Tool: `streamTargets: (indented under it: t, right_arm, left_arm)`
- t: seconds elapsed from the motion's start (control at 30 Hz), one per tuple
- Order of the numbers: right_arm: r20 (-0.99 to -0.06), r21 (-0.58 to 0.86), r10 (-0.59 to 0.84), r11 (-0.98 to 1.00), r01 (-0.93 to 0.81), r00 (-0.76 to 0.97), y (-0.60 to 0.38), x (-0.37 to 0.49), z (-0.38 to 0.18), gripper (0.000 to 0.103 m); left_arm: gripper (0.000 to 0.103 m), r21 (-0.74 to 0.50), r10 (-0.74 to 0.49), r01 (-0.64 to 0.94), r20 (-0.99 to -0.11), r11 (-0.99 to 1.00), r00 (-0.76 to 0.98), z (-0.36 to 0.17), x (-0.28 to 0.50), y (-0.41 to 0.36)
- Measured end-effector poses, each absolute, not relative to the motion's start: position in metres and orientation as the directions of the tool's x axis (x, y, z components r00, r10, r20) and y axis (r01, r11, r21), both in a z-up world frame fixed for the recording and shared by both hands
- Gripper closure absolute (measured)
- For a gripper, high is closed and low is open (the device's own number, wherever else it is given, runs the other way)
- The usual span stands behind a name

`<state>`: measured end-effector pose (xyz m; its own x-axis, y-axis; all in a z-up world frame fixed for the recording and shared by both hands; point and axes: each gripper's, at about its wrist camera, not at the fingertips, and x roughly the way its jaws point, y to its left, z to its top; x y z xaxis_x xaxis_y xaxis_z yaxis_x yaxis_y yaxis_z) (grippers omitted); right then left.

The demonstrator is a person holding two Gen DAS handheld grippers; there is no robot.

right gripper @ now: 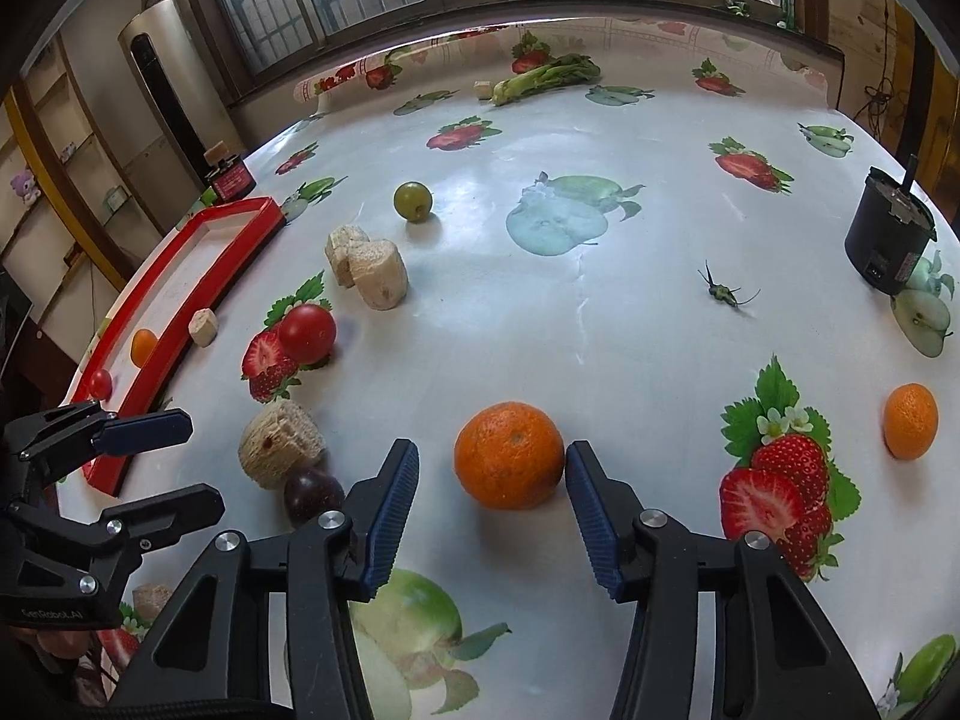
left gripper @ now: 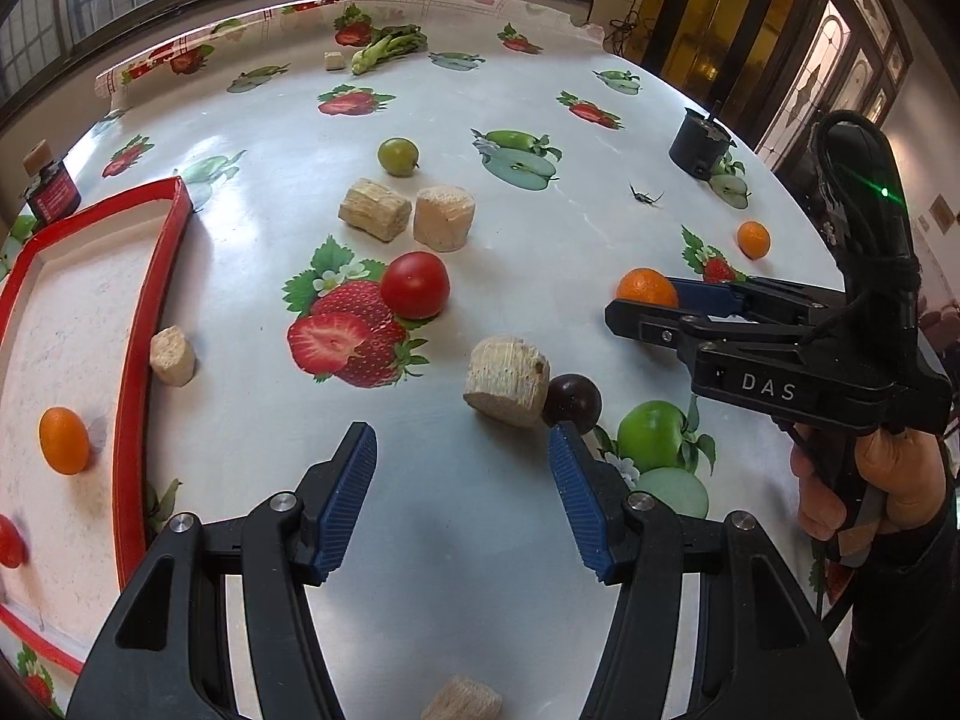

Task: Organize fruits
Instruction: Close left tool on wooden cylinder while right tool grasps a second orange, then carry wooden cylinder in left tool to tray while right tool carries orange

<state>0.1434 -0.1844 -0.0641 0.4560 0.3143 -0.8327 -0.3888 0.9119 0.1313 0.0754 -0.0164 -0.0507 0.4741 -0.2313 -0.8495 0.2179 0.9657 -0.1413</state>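
Note:
A red-rimmed tray (left gripper: 153,312) at the left holds a small orange (left gripper: 63,441) and a red fruit (left gripper: 11,542); it also shows in the right wrist view (right gripper: 180,306). My left gripper (left gripper: 462,450) is open and empty, close to a dark plum (left gripper: 572,401) by its right finger. My right gripper (right gripper: 489,468) is open around a large orange (right gripper: 508,455), which touches its right finger. On the table lie a red tomato (left gripper: 415,284), a green fruit (left gripper: 398,156) and a second small orange (right gripper: 910,420).
Several beige cork-like blocks (left gripper: 507,380) lie among the fruits, one against the plum. A black cylinder (right gripper: 890,240) stands at the far right, a small insect-like object (right gripper: 723,293) mid-table, a leafy vegetable (right gripper: 543,80) at the back, and a red-labelled jar (left gripper: 53,192) behind the tray.

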Motion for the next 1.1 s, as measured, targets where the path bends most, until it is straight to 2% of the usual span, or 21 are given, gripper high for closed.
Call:
streamTargets:
  t: [0.07, 0.1, 0.2, 0.33, 0.43, 0.67, 1.1]
  right_arm:
    - [-0.832, 0.137, 0.316, 0.913, -0.385, 0.455, -0.185, 0.149, -0.067, 0.064]
    - [-0.828, 0.138, 0.319, 0.913, -0.385, 0.462, -0.186, 0.149, -0.066, 0.066]
    - [-0.819, 0.164, 0.336, 0.913, -0.373, 0.464, -0.192, 0.150, -0.066, 0.066]
    - [-0.816, 0.173, 0.332, 0.921, -0.348, 0.473, -0.203, 0.147, -0.063, 0.066]
    - [-0.817, 0.181, 0.330, 0.925, -0.333, 0.473, -0.210, 0.145, -0.061, 0.066]
    - [-0.810, 0.171, 0.320, 0.931, -0.323, 0.492, -0.212, 0.138, -0.052, 0.066]
    - [-0.793, 0.150, 0.349, 0.906, -0.395, 0.500, -0.178, 0.118, -0.033, 0.066]
  left_arm:
    - [0.045, -0.142, -0.234, 0.224, -0.853, 0.964, 0.466, -0.054, 0.081, -0.019]
    - [0.045, -0.144, -0.236, 0.226, -0.855, 0.964, 0.462, -0.056, 0.083, -0.021]
    - [0.045, -0.156, -0.247, 0.232, -0.862, 0.960, 0.443, -0.064, 0.092, -0.026]
    - [0.046, -0.237, -0.319, 0.231, -0.837, 0.944, 0.444, -0.066, 0.103, -0.026]
    - [0.070, -0.279, -0.361, 0.241, -0.820, 0.930, 0.444, -0.065, 0.108, -0.026]
    - [0.070, -0.245, -0.347, 0.268, -0.817, 0.932, 0.459, -0.060, 0.097, -0.028]
    - [0.070, -0.218, -0.286, 0.188, -0.801, 0.958, 0.527, -0.044, 0.065, 0.014]
